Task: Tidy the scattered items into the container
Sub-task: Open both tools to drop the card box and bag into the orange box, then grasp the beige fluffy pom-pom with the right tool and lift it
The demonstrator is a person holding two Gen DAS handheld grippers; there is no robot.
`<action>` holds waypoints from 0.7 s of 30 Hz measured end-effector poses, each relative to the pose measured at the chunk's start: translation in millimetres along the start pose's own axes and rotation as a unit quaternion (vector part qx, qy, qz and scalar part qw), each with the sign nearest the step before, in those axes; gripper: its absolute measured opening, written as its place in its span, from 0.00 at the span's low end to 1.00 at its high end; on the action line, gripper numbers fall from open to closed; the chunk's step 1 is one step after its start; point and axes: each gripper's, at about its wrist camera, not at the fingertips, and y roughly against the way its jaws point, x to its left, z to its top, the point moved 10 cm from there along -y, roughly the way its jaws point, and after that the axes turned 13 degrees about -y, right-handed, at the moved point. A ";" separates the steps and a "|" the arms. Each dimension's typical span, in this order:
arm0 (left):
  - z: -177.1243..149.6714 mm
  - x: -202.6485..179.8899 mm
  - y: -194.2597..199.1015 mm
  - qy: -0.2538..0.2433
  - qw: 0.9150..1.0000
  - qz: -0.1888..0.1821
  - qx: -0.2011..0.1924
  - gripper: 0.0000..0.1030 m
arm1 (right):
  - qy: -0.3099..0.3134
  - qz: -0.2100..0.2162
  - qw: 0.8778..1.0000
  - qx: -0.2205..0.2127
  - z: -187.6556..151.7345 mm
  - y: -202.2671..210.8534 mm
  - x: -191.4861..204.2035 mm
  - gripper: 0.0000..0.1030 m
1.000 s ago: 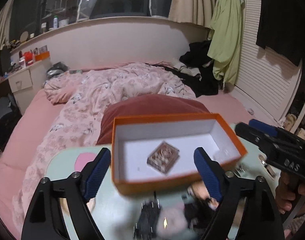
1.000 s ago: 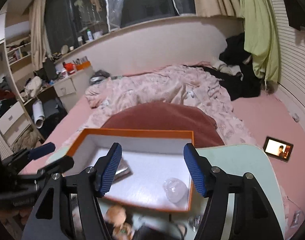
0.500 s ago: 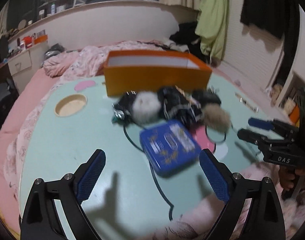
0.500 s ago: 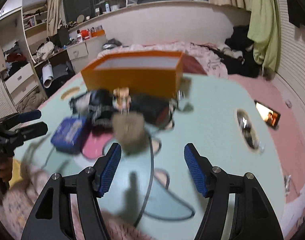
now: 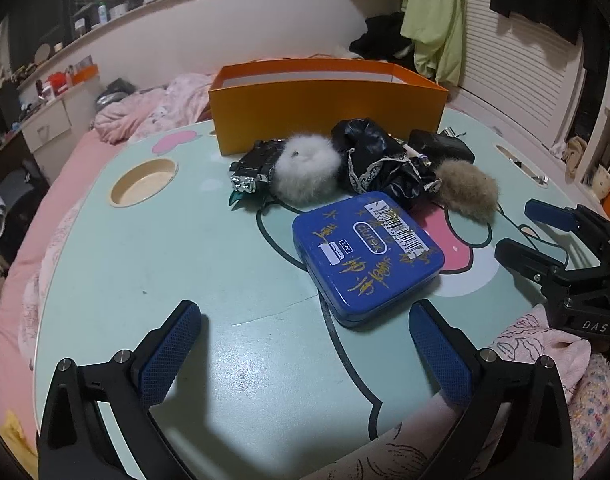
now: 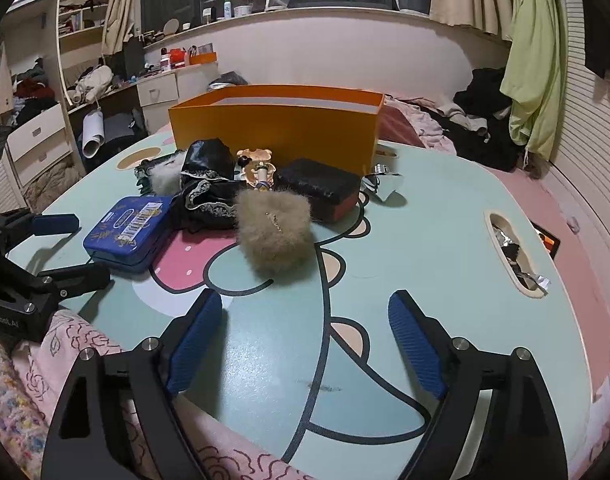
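**Table inventory: scattered items before an orange box, both tongs empty**

Surface: round mint-green tabletop with a cartoon print in pink, white and black outline, and a round beige cup recess at its left.

Container: rectangular orange cardboard box with a white interior, open-topped, upright at the far edge of the tabletop, behind all the loose items.

Items, all on the tabletop outside the box:
- Flat blue metal tin with gold lettering and a barcode sticker, nearest the grippers, lying flat.
- White fluffy fur puff, just in front of the box, touching a black and silver clip-like piece at its left.
- Crumpled glossy black fabric with pale lace trim, between the two puffs.
- Tan-brown fluffy fur puff, right of the tin.
- Black rectangular case with a reddish edge, close to the box front.
- Small cream-coloured figurine, between fabric and case; detail unclear.

Tools:
- Left gripper: jaws opening, nothing between the blue pads, hovering short of the tin.
- Right gripper: jaws opening, empty, short of the tan puff.
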 end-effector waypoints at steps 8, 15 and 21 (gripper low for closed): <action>2.7 1.3 0.3 -0.001 1.000 -0.001 -0.002 1.00 | 0.000 0.002 1.000 -0.001 -1.0 -1.5 1.7 0.83; 2.4 1.8 0.5 -0.001 1.000 -0.001 -0.002 1.00 | -0.001 0.004 1.000 -0.003 -1.5 -1.6 2.0 0.83; 2.8 2.7 1.7 0.000 1.000 -0.002 -0.003 1.00 | -0.001 0.004 1.000 0.007 -0.6 -2.0 2.0 0.83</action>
